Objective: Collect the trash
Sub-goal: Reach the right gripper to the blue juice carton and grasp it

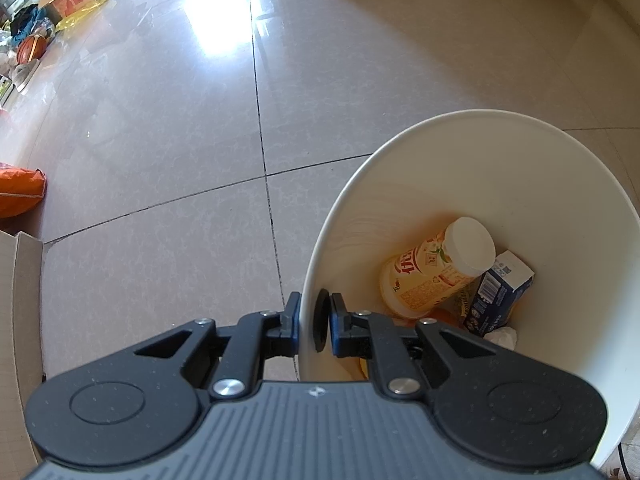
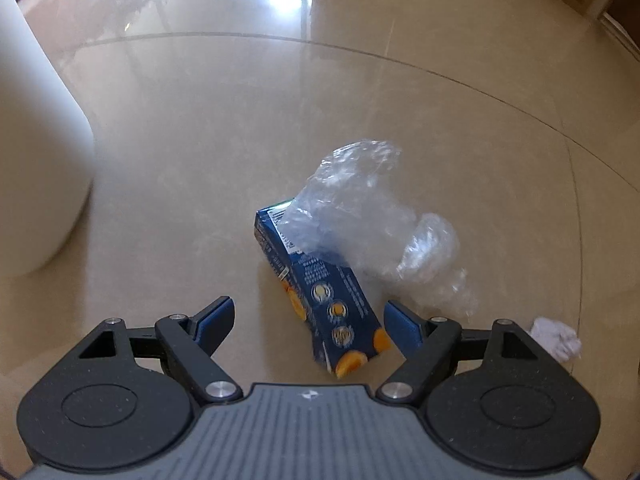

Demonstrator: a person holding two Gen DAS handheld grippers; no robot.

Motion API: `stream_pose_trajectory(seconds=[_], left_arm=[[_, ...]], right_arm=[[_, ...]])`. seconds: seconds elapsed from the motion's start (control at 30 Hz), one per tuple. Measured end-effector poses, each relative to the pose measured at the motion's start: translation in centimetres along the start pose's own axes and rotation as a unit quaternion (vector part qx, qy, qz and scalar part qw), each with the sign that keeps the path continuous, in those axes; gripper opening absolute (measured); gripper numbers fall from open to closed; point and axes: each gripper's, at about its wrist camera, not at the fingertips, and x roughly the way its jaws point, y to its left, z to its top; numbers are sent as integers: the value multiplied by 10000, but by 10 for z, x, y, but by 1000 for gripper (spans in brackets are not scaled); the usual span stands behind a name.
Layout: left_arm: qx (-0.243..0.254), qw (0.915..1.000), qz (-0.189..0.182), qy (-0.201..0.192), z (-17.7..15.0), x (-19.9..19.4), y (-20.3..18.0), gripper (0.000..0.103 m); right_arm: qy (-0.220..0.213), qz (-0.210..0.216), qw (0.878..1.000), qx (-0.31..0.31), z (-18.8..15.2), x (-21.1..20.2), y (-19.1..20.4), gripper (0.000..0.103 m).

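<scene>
Blue juice carton (image 2: 320, 292) lies between wide-apart right gripper (image 2: 308, 330); left gripper (image 1: 314, 320) clamps bin (image 1: 480, 152).

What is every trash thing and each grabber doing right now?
White bin: upright, rim pinched by the left gripper.
Capped bottle: lying inside the bin.
Blue carton in bin: inside, leaning on the wall.
Right gripper: open, over the floor carton.
Blue juice carton: lying on the floor, not held.
Clear plastic bag: crumpled, resting on that carton.
White paper wad: on the floor.
</scene>
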Motion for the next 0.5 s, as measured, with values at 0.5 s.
stream_pose_trajectory(seconds=[0.5], left_arm=[[12,10000,7,6,1,1,-1,12]], right_arm=[[244,269,9989,-291,22,37,28,79]])
